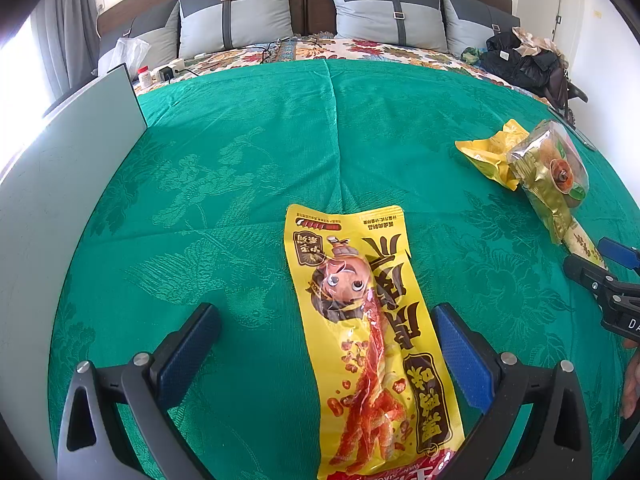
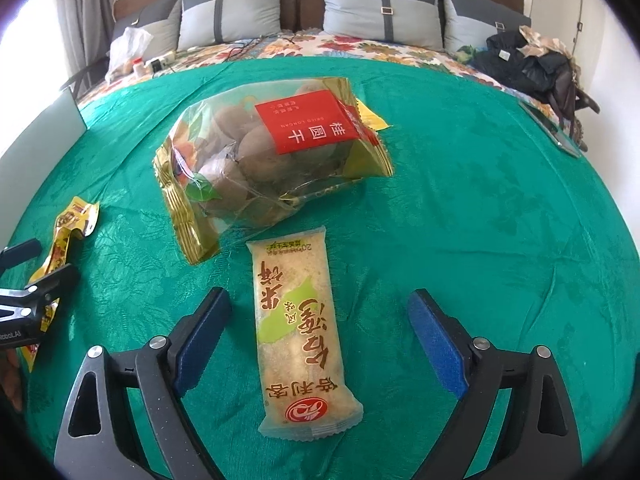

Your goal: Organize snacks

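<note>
A long yellow spicy-strip packet (image 1: pixel 368 332) lies on the green bedspread (image 1: pixel 240 168), between the fingers of my open left gripper (image 1: pixel 328 324), nearer the right finger. A pale rice-cracker packet (image 2: pixel 300 332) lies between the fingers of my open right gripper (image 2: pixel 320 308). Beyond it lies a clear bag of dried longan (image 2: pixel 264 160) with a red label, resting on a small yellow packet (image 2: pixel 372 118). The longan bag (image 1: pixel 548 172) and the small yellow packet (image 1: pixel 492 148) show at the right of the left wrist view. The yellow strip packet (image 2: pixel 64 240) shows at the left of the right wrist view.
A grey-white flat board (image 1: pixel 60 208) stands at the left edge of the bed. Grey pillows (image 1: pixel 236 12) line the headboard. Dark clothes and a bag (image 1: pixel 524 60) sit at the far right. A plastic bag (image 1: pixel 124 52), a small bottle (image 1: pixel 145 74) and cables lie at the far left.
</note>
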